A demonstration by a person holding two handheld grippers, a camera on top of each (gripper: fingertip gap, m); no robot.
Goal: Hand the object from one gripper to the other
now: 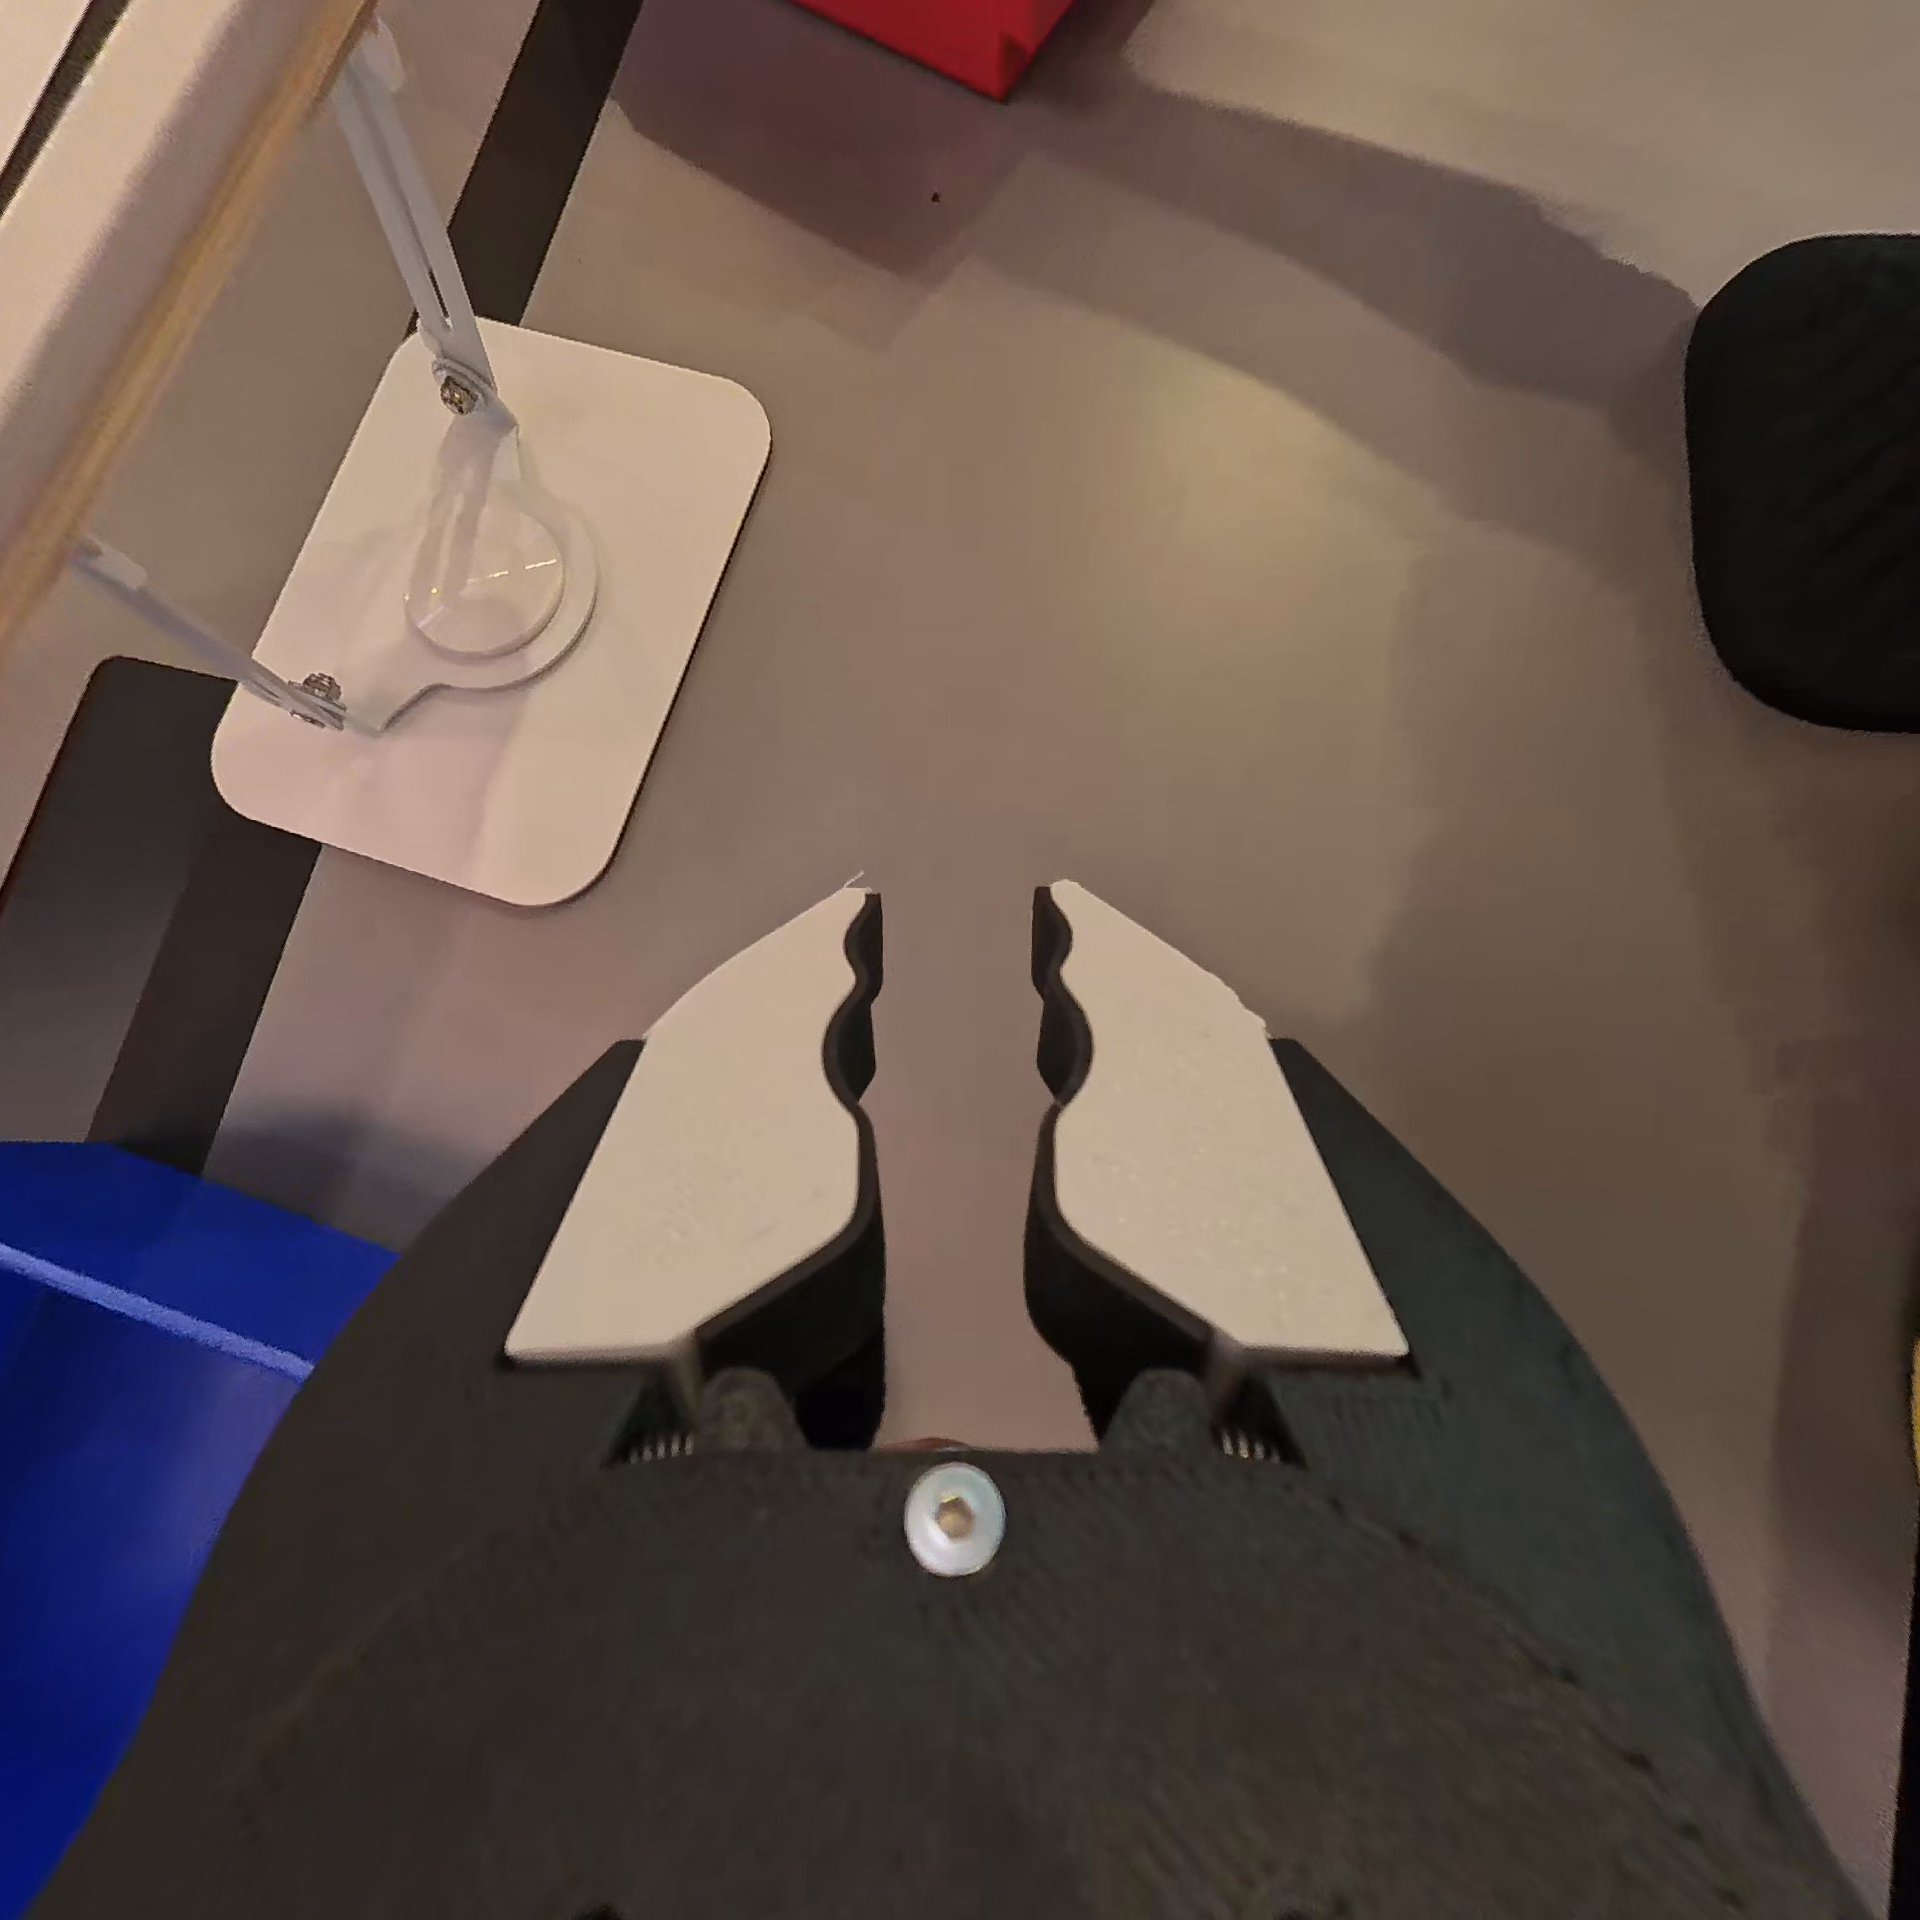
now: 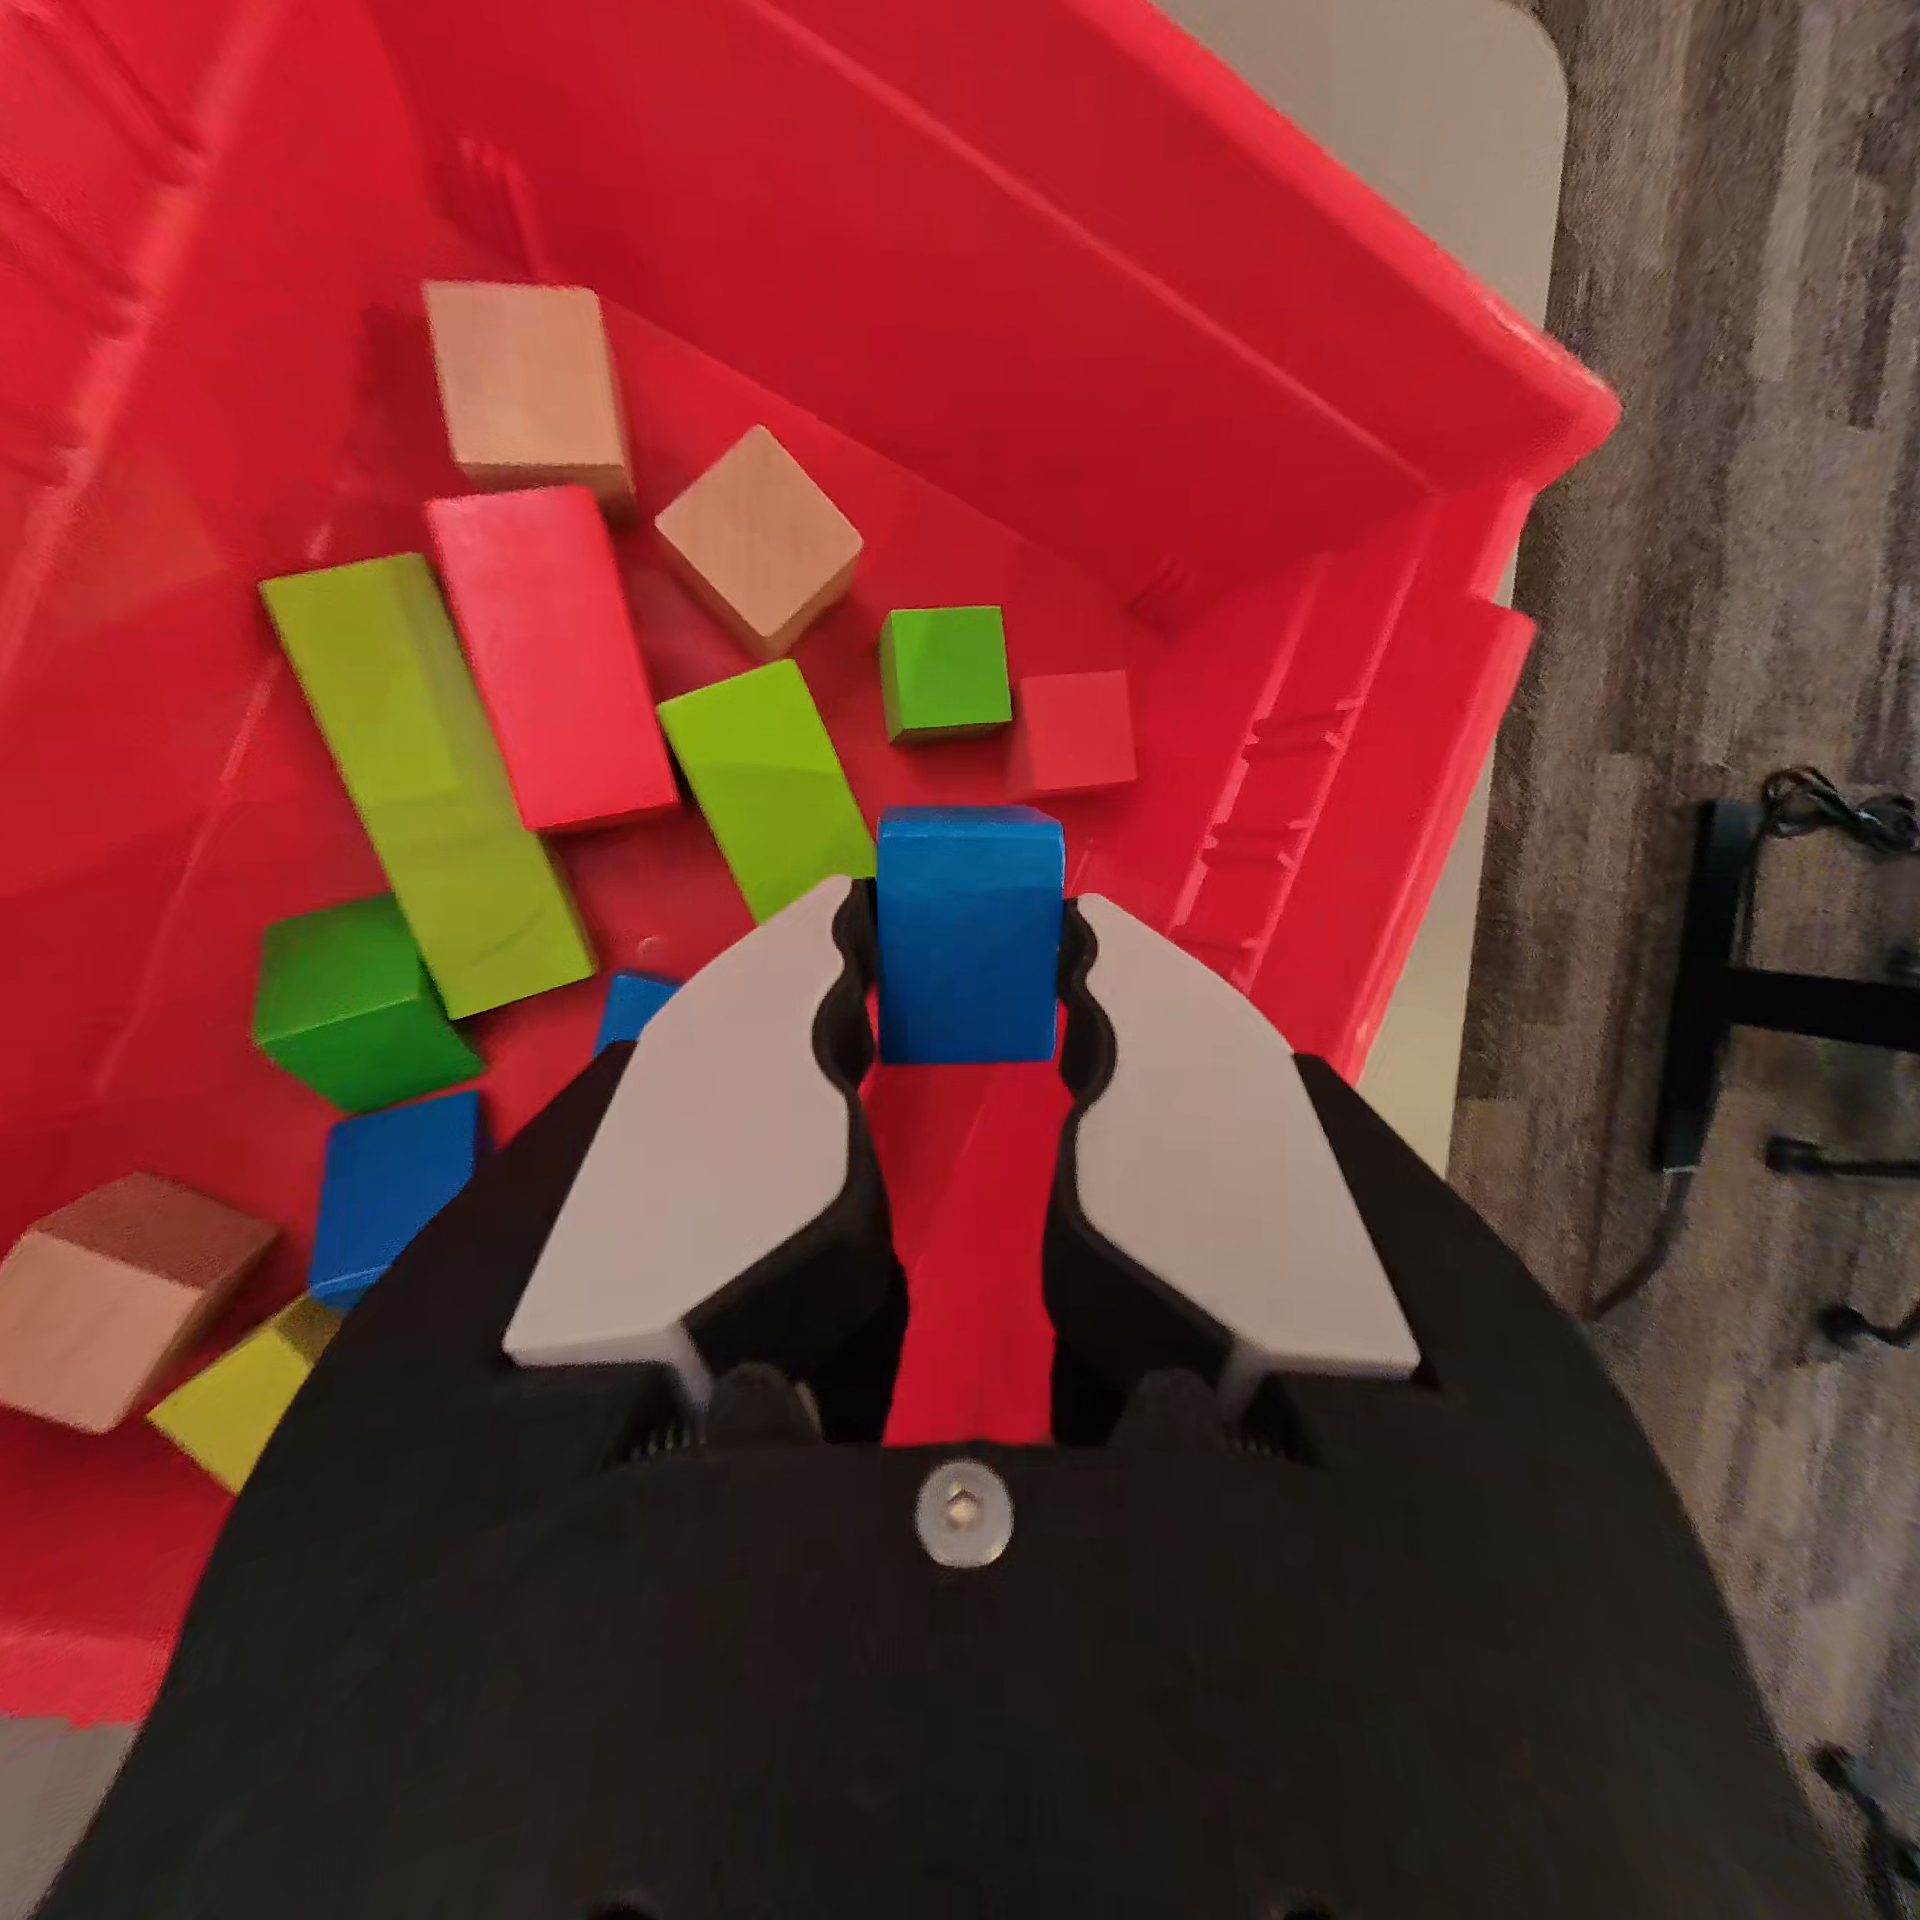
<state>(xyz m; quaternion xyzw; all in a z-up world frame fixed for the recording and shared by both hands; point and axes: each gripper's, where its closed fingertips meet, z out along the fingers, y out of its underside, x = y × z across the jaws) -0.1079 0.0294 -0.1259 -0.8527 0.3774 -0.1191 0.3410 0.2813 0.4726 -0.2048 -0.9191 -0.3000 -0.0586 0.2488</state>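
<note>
Right tool (image 2: 968, 914) gripping blue block (image 2: 968, 935), red bin (image 2: 1143, 343), grey table (image 1: 1091, 582)

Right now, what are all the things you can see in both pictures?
Bin: 1, red, holding the blocks
Held block: 1, blue, between the right jaws
Green blocks: 4, loose in the bin
Red blocks: 2, in the bin
Plain wood blocks: 3, in the bin
Other blue blocks: 2, near the bin's front
Yellow block: 1, bin's near corner
Stand base: 1, white, on the table
Blue bin: 1, lower left
Table: 1, grey
Left gripper: open, empty
Right gripper: shut on the blue block
</note>
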